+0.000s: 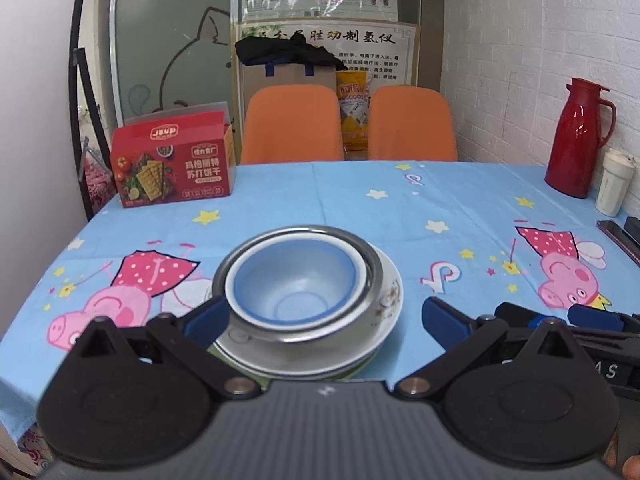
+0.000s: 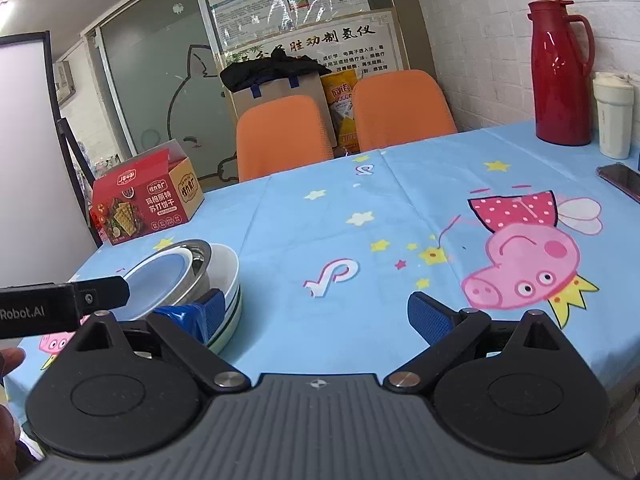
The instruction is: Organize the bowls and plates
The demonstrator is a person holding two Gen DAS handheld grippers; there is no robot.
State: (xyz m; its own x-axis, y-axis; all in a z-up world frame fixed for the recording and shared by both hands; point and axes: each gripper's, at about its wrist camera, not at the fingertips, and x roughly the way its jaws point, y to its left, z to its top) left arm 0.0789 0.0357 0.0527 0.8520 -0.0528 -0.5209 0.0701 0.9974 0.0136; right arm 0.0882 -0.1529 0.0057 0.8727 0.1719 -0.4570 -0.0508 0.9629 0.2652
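A stack of dishes stands near the table's front left. A blue-lined white bowl (image 1: 294,280) sits inside a steel bowl (image 1: 372,268), which rests on a stained white plate (image 1: 390,296) over more plates. My left gripper (image 1: 326,316) is open, its fingers either side of the stack's near edge. My right gripper (image 2: 314,308) is open and empty over the tablecloth, just right of the stack (image 2: 224,268). The left gripper's body (image 2: 60,308) shows at the left in the right wrist view.
Blue cartoon tablecloth (image 1: 400,208) covers the table. A red cracker box (image 1: 172,164) stands back left. A red thermos (image 1: 576,140), a white cup (image 1: 614,184) and a phone (image 1: 618,236) are at the right by the wall. Two orange chairs (image 1: 292,124) stand behind.
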